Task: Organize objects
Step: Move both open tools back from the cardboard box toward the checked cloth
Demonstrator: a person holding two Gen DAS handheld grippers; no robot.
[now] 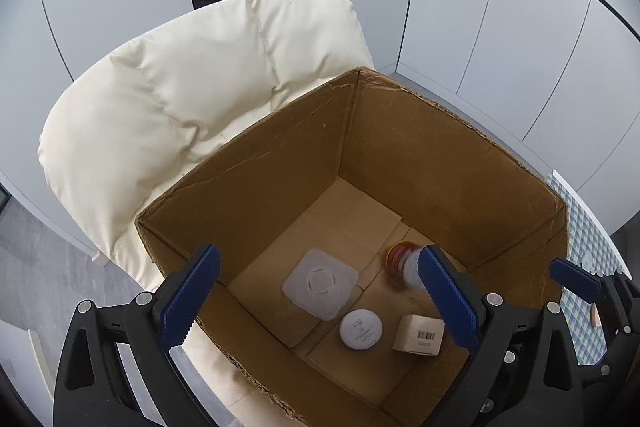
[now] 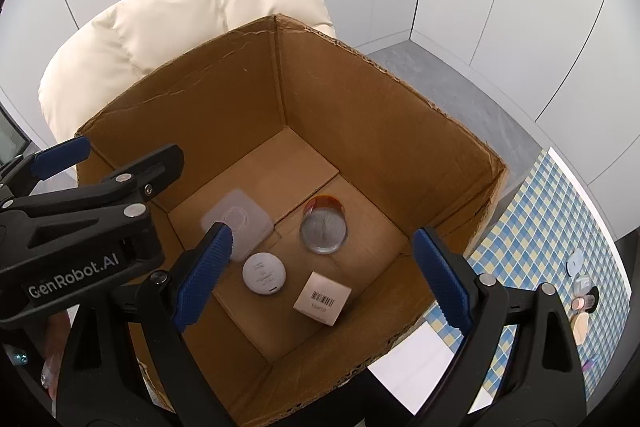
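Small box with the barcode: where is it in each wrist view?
Left wrist: small barcode box on the carton floor, lower right, beside the left gripper's right finger.
Right wrist: lower centre of the carton floor.
Shared landmark: round white disc just left of it.

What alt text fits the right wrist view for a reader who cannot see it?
The open right hand-held gripper hangs empty over a cardboard box holding a jar lying on its side, a round white case, a small barcoded carton and a square translucent lid. The left hand-held gripper shows at left.
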